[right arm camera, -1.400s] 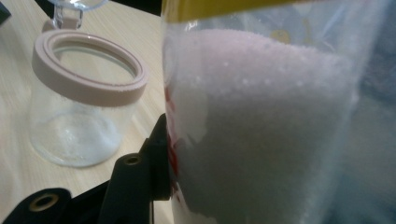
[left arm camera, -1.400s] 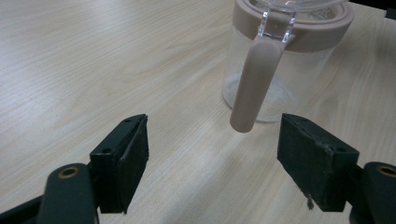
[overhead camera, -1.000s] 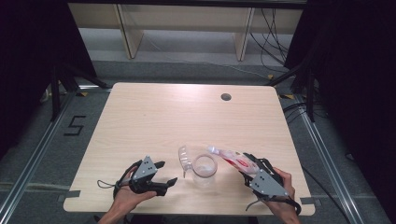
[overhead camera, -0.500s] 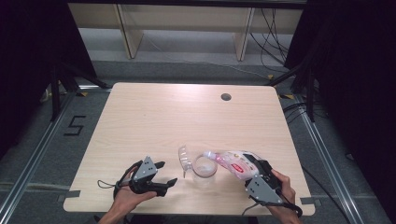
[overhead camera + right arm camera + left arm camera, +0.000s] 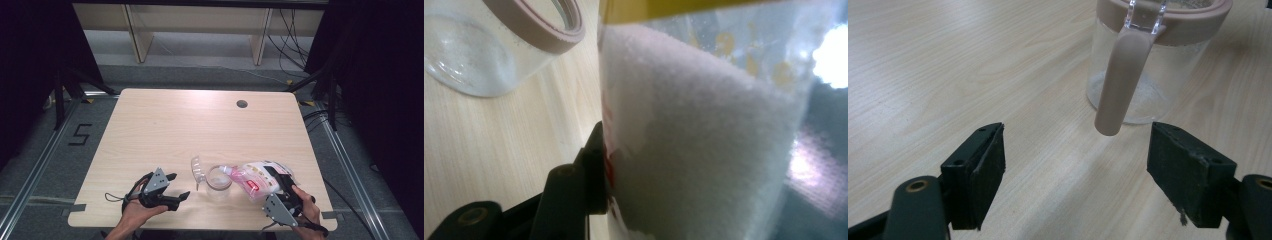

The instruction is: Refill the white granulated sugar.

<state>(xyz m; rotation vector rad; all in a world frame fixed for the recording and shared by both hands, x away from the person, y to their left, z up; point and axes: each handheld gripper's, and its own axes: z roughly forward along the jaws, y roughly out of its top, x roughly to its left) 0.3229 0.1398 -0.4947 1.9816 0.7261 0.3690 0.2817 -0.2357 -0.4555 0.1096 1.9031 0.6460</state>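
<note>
A clear glass jar (image 5: 218, 178) with a beige-pink rim stands near the table's front edge, its hinged lid (image 5: 197, 171) swung open to the left. My right gripper (image 5: 278, 179) is shut on a clear bag of white granules (image 5: 252, 178) with pink and red print, tilted so its narrow end reaches the jar's rim. In the right gripper view the bag (image 5: 704, 140) stands against one black finger (image 5: 591, 170), and the jar (image 5: 499, 45) is at the upper left. My left gripper (image 5: 179, 186) rests open left of the jar; the jar (image 5: 1148, 65) and its beige clasp (image 5: 1120, 80) lie ahead of the jaws.
The wooden table (image 5: 190, 130) has a round cable hole (image 5: 242, 104) at the back right. Metal rails run along the floor on both sides, and shelving legs and cables stand beyond the far edge.
The bag in my right gripper has dipped, its narrow end coming down closer to the jar's rim. The left gripper has stayed where it was.
</note>
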